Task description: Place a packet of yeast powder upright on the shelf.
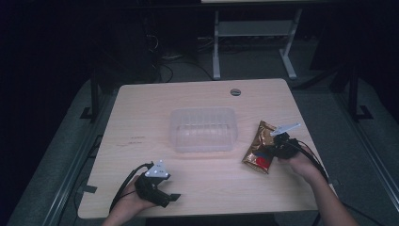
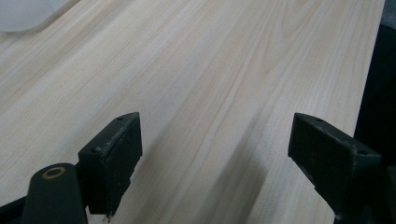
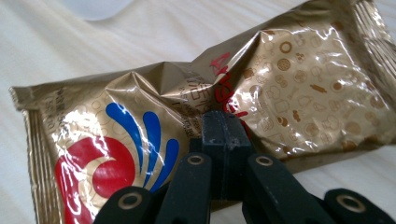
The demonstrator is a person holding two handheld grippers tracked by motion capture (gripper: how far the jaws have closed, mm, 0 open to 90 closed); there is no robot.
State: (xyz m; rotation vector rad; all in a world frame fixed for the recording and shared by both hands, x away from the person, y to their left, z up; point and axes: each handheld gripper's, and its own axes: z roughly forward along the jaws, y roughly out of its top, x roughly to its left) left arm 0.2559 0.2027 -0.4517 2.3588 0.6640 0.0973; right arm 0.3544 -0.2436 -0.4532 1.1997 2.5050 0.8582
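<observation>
We had our right gripper (image 1: 277, 143) clamped fully on the near long edge of the gold snack packet (image 1: 260, 147), its two black jaws pressed together over a pinch of foil, as the right gripper view showed with the gold snack packet (image 3: 224, 107) crumpled up around the bite. The packet sat at about four o'clock from the clear plastic container (image 1: 203, 129), near it but apart, and we could not tell from the high view whether the packet was lifted off the desk (image 1: 141, 117) or just resting on it. The container stood at the middle of the desk and looked empty to us. Our left gripper (image 1: 164, 195) waited at about seven o'clock from the container, well apart from it, near the front edge of the desk; its jaws stood wide with nothing between them, bare wood under them in the left gripper view (image 2: 210, 154). So we judged the pick-up as done or nearly done: the packet was caught, yet it had not gone into the container. What seemed left to us was carrying it toward ten o'clock, over the container's rim, and letting go
</observation>
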